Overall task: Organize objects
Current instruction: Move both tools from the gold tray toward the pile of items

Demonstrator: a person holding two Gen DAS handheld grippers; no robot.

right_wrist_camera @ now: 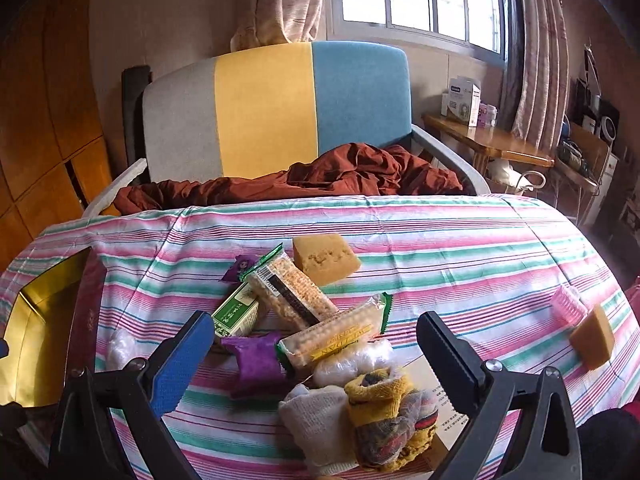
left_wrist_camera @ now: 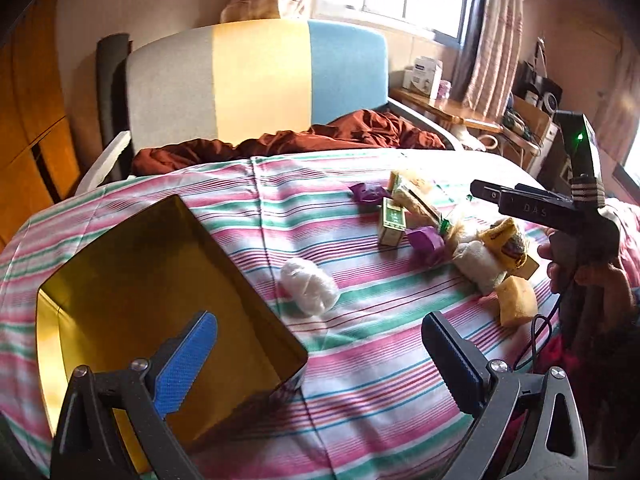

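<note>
Snacks lie heaped on our striped bedsheet (right_wrist_camera: 460,248): two cracker packs (right_wrist_camera: 294,294), two purple wrappers (right_wrist_camera: 256,360), one green box (right_wrist_camera: 236,314), two yellow sponges (right_wrist_camera: 324,258). One gold tray (left_wrist_camera: 152,280) sits to the left. Our left tool (left_wrist_camera: 320,360) and right tool (right_wrist_camera: 316,356) both gape apart, gripping nothing.

the left wrist view looks low over the striped tabletop (left_wrist_camera: 360,360) from its left part, facing the tricolour chair back (left_wrist_camera: 256,80), with the gold-lined box (left_wrist_camera: 160,280) close under it and the snack pile (left_wrist_camera: 420,216) farther right. the right wrist view faces the same chair back (right_wrist_camera: 276,108) from nearer the snack pile (right_wrist_camera: 304,320), the gold-lined box (right_wrist_camera: 40,340) at its left edge. both share the chair, window and pile.
</note>
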